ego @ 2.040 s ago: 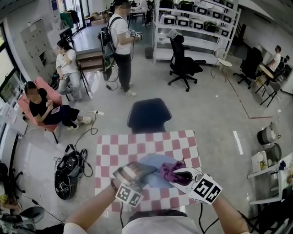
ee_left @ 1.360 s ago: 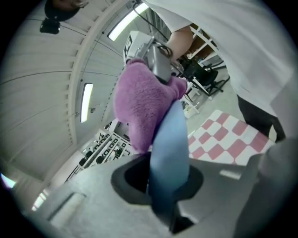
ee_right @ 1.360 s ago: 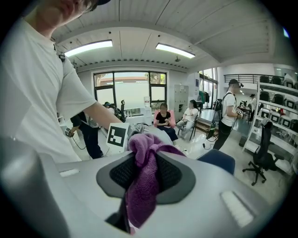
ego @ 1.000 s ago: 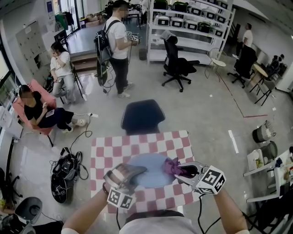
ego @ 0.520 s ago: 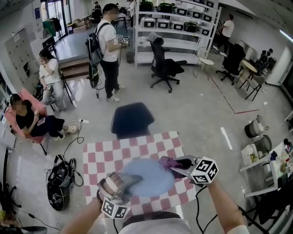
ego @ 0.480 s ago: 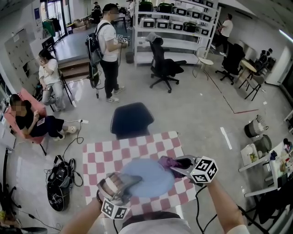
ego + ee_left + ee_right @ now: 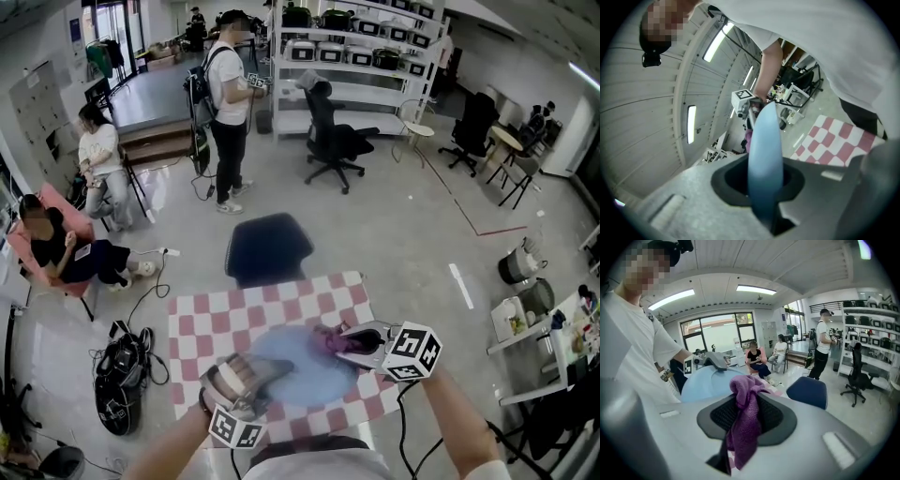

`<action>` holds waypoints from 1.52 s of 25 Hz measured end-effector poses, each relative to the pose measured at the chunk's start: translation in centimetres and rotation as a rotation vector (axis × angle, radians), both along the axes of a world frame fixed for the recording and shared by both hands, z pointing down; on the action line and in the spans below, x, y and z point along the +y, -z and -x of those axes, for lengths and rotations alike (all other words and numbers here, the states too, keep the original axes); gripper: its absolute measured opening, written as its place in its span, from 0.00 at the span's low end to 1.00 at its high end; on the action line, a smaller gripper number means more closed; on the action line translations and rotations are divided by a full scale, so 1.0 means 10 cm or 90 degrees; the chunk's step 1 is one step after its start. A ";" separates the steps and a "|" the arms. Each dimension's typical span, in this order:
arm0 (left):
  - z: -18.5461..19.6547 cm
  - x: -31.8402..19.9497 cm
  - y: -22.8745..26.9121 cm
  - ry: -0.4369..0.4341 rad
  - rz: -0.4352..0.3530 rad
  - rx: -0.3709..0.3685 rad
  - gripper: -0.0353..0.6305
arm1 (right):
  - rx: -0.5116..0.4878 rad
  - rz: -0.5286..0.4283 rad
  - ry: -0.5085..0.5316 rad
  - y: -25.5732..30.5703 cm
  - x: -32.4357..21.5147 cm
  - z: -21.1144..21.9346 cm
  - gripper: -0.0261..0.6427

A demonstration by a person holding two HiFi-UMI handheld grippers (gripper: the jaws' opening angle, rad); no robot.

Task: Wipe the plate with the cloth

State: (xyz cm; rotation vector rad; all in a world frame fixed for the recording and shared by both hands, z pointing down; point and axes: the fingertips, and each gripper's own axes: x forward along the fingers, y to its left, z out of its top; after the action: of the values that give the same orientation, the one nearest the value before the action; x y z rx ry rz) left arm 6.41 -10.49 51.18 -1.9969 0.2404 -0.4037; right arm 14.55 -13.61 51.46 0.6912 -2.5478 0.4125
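Observation:
A light blue plate (image 7: 305, 364) is held above the red-and-white checked table (image 7: 214, 323), tilted. My left gripper (image 7: 258, 367) is shut on the plate's near-left rim; in the left gripper view the plate (image 7: 764, 159) stands edge-on between the jaws. My right gripper (image 7: 339, 349) is shut on a purple cloth (image 7: 328, 338), which presses on the plate's upper right part. In the right gripper view the cloth (image 7: 744, 420) hangs from the jaws, with the plate (image 7: 705, 384) just behind it and the left gripper (image 7: 714, 362) at its far rim.
A dark blue chair (image 7: 267, 247) stands at the table's far edge. A black bag and cables (image 7: 120, 386) lie on the floor at the left. Several people sit or stand further back; shelves and office chairs fill the far room.
The right gripper has carried the purple cloth leftward, from the plate's right rim onto its face. The left gripper keeps its hold on the plate.

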 end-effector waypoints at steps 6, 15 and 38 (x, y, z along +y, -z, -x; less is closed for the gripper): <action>-0.09 0.06 -0.08 -0.024 -0.009 -0.022 0.13 | 0.013 -0.017 0.149 0.24 0.30 0.62 0.20; -0.07 0.07 -0.07 -0.028 -0.024 -0.032 0.13 | -0.043 0.035 0.180 0.26 0.27 0.72 0.19; -0.06 0.17 -0.03 -0.029 -0.032 0.000 0.13 | -0.120 0.145 -0.089 -0.56 -0.51 -0.34 0.19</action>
State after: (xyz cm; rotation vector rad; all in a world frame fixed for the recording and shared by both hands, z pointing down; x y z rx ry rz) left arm 6.96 -8.81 51.48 -1.9500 0.2032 -0.3656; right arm 17.93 -18.76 57.02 0.7782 -2.5770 0.8385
